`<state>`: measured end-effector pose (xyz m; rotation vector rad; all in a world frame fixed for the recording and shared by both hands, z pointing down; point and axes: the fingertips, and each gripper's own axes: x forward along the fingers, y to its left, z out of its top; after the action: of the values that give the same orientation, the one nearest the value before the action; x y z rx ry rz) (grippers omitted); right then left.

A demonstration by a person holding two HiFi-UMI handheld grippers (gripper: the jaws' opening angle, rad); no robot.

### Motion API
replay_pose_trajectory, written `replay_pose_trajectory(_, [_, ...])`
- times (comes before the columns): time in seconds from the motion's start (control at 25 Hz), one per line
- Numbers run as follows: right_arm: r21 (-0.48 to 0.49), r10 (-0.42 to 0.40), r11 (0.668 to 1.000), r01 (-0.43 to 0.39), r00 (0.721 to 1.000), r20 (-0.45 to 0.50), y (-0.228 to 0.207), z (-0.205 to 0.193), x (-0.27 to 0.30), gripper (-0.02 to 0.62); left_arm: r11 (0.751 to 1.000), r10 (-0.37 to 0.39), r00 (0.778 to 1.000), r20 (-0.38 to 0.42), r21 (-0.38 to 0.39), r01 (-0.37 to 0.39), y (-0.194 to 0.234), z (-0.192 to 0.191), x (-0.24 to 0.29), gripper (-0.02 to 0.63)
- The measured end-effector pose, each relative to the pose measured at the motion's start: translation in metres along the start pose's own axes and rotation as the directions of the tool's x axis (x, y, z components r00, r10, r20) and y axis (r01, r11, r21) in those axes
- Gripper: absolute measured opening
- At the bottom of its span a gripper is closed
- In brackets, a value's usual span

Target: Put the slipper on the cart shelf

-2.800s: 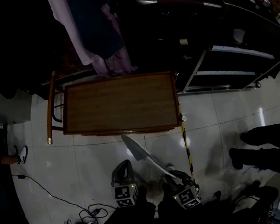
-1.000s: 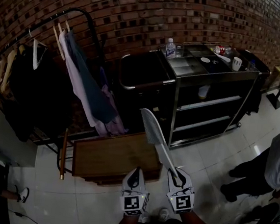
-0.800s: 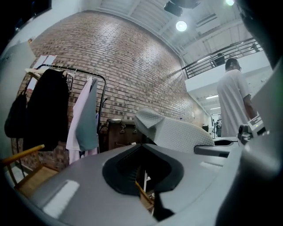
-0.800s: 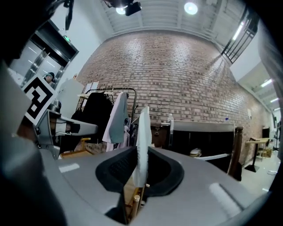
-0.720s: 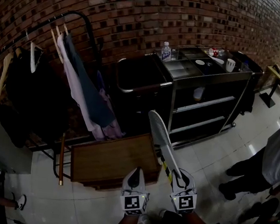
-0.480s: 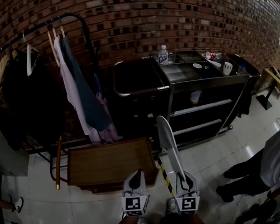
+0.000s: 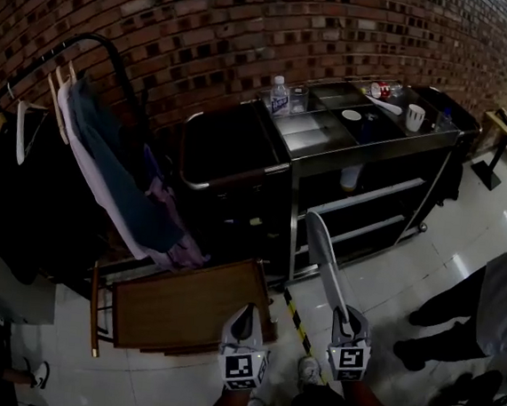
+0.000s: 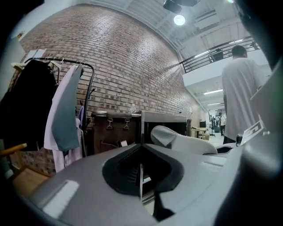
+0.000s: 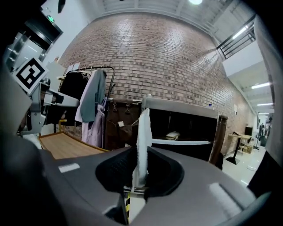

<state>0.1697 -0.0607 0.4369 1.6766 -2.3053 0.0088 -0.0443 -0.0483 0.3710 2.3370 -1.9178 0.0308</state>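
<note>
My right gripper point(image 7: 347, 321) is shut on the heel end of a white slipper point(image 7: 324, 254), which sticks up and forward toward the steel cart point(image 7: 394, 135). In the right gripper view the slipper point(image 9: 143, 141) stands edge-on between the jaws, in front of the cart's shelves point(image 9: 185, 142). A pale object point(image 9: 173, 134) lies on the upper cart shelf point(image 7: 375, 190). Level with it on its left, my left gripper point(image 7: 244, 317) is shut with nothing in it. From the left gripper view, the slipper point(image 8: 177, 140) shows to the right of the closed jaws.
A clothes rack point(image 7: 90, 137) with hanging garments stands at the left, a low wooden table point(image 7: 185, 307) in front of it. A dark bin point(image 7: 230, 164) adjoins the cart. A bottle point(image 7: 279, 93) and cup point(image 7: 413, 117) sit on the cart top. A person point(image 7: 484, 309) stands at right.
The view has risen from the floor and swung right. Both grippers with the slipper have shifted right, away from the wooden table and toward the cart, which now sits closer.
</note>
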Motion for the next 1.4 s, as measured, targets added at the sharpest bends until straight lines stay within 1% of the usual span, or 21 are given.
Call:
replay_pose_trajectory(0.16, [0.034,0.023,0.999,-0.022,0.999,-0.028,-0.031,-0.017,0.052,0.058,1.0,0.022,1.0,-0.004,-0.007,-0.022,-0.011,-0.006,0.043,0.015])
replay_pose_trajectory(0.24, [0.059,0.05,0.997,-0.047,0.998,-0.039,-0.041,-0.015,0.079,0.058,0.999,0.035,0.999,-0.004,-0.011,-0.035,-0.016,-0.007,0.063,0.016])
replay_pose_trajectory(0.36, [0.151,0.094,0.985,-0.084,0.993,-0.064,-0.055,-0.008,0.119,0.058,0.999,0.047,0.999,-0.002,-0.011,-0.047,-0.027,-0.006,0.088,0.015])
replay_pose_trajectory(0.48, [0.259,0.122,0.961,-0.098,0.989,-0.078,-0.066,-0.004,0.158,0.058,0.997,0.07,0.998,-0.004,-0.012,-0.07,-0.031,-0.005,0.108,0.015])
replay_pose_trajectory(0.68, [0.427,0.181,0.894,-0.137,0.981,-0.064,-0.07,0.002,0.217,0.058,0.994,0.11,0.994,-0.021,-0.004,-0.11,-0.025,-0.012,0.127,0.015])
replay_pose_trajectory(0.72, [0.465,0.192,0.874,-0.141,0.979,-0.065,-0.069,0.002,0.226,0.058,0.993,0.118,0.993,-0.022,-0.003,-0.118,-0.023,-0.013,0.129,0.015])
replay_pose_trajectory(0.8, [0.553,0.213,0.821,-0.144,0.975,-0.062,-0.069,0.003,0.241,0.058,0.991,0.135,0.991,-0.021,-0.005,-0.135,-0.02,-0.013,0.132,0.015])
replay_pose_trajectory(1.0, [0.74,0.266,0.654,-0.158,0.963,-0.03,-0.064,0.005,0.274,0.058,0.987,0.162,0.987,-0.022,-0.016,-0.162,-0.018,-0.014,0.138,0.015])
replay_pose_trajectory(1.2, [0.852,0.282,0.506,-0.133,0.959,-0.018,-0.07,-0.006,0.314,0.058,0.986,0.168,0.985,-0.04,-0.008,-0.169,-0.019,-0.02,0.14,0.015])
replay_pose_trajectory(1.28, [0.89,0.296,0.437,-0.129,0.955,-0.006,-0.074,-0.011,0.331,0.058,0.985,0.173,0.984,-0.05,-0.005,-0.173,-0.017,-0.025,0.14,0.015])
replay_pose_trajectory(1.36, [0.922,0.324,0.365,-0.13,0.946,0.005,-0.077,-0.017,0.346,0.058,0.985,0.173,0.984,-0.049,-0.003,-0.174,-0.015,-0.026,0.14,0.015])
replay_pose_trajectory(1.4, [0.933,0.341,0.335,-0.131,0.94,0.01,-0.077,-0.02,0.354,0.058,0.984,0.177,0.983,-0.05,-0.002,-0.177,-0.014,-0.026,0.139,0.015])
